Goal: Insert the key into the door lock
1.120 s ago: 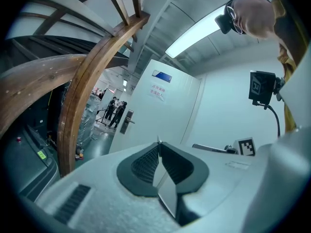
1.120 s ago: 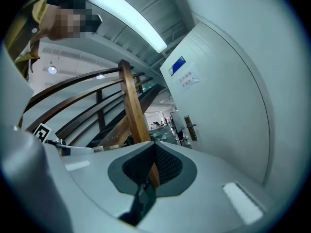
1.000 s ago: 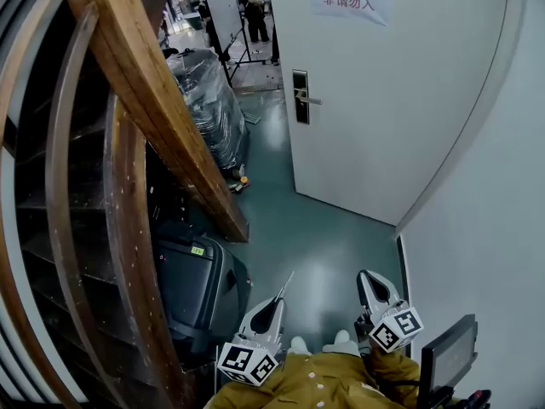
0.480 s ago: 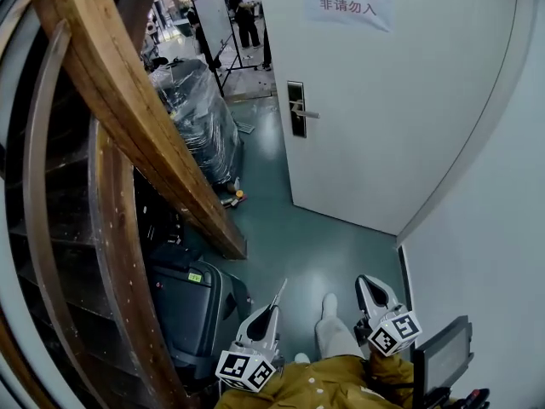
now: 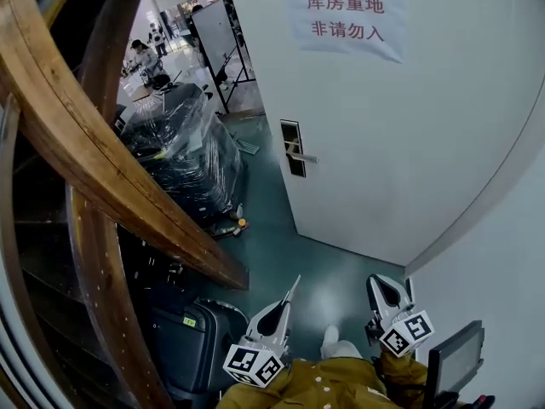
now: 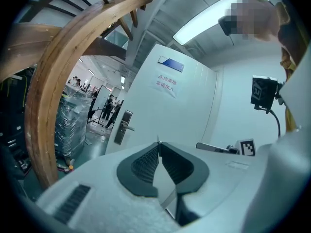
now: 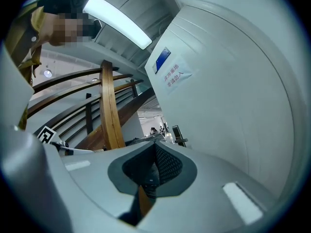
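Observation:
The white door (image 5: 400, 135) carries a paper sign and a dark lock plate (image 5: 291, 147) with a lever handle (image 5: 305, 157). My left gripper (image 5: 288, 298) sits low in the head view, far short of the door. It is shut on a thin metal key (image 5: 295, 283) that pokes out past the fingertips. In the left gripper view the key (image 6: 160, 171) lies edge-on between the pads, and the lock plate (image 6: 122, 125) shows far ahead to the left. My right gripper (image 5: 385, 290) is shut with nothing in it. The lock (image 7: 176, 134) appears small beyond its tips (image 7: 155, 145).
A curved wooden stair rail (image 5: 102, 160) runs along the left. A plastic-wrapped stack (image 5: 183, 156) and a black case (image 5: 183, 339) stand beside the green floor (image 5: 298, 254). A pale wall (image 5: 502, 262) closes the right. People stand in the far room (image 5: 149, 58).
The door and lock plate have grown larger and nearer in the head view. Both grippers have travelled forward along the corridor, jaws unchanged.

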A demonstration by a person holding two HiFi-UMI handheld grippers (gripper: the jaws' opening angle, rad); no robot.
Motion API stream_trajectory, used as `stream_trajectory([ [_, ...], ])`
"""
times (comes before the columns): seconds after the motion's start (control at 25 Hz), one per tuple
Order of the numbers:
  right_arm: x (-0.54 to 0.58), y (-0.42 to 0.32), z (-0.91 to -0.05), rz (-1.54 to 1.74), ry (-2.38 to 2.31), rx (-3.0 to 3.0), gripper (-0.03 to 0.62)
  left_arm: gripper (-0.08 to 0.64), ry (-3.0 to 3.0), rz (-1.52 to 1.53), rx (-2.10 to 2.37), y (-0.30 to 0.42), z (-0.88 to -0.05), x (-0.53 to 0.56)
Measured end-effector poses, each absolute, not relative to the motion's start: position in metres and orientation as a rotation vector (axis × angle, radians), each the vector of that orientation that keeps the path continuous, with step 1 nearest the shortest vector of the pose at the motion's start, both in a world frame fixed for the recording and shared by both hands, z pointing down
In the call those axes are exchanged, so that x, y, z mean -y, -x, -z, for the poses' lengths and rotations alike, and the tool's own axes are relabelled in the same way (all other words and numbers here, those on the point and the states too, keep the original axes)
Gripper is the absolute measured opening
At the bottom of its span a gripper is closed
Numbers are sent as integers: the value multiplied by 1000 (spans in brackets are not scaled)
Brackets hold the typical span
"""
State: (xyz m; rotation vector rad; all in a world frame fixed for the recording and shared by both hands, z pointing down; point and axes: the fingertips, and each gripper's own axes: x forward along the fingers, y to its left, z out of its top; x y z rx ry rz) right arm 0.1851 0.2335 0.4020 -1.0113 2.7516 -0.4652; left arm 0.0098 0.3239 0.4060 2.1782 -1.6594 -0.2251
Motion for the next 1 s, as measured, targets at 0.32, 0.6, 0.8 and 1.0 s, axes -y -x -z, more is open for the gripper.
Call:
stream_trajectory([
  [0.32, -156, -157, -412, 551, 918, -2778, 6, 26, -2112, 232, 1717, 14, -406, -241],
  [0.6, -81, -110, -414, 529, 896, -2833, 6, 26, -2075, 277, 1710, 58, -415, -154],
  [0.8, -11, -64, -411, 463, 944, -2860, 6, 25, -2065, 286, 1689, 110, -419, -83],
  [1.0, 46, -17, -405, 381, 994, -2893, 6, 25, -2068, 316, 1622, 153, -421, -21],
])
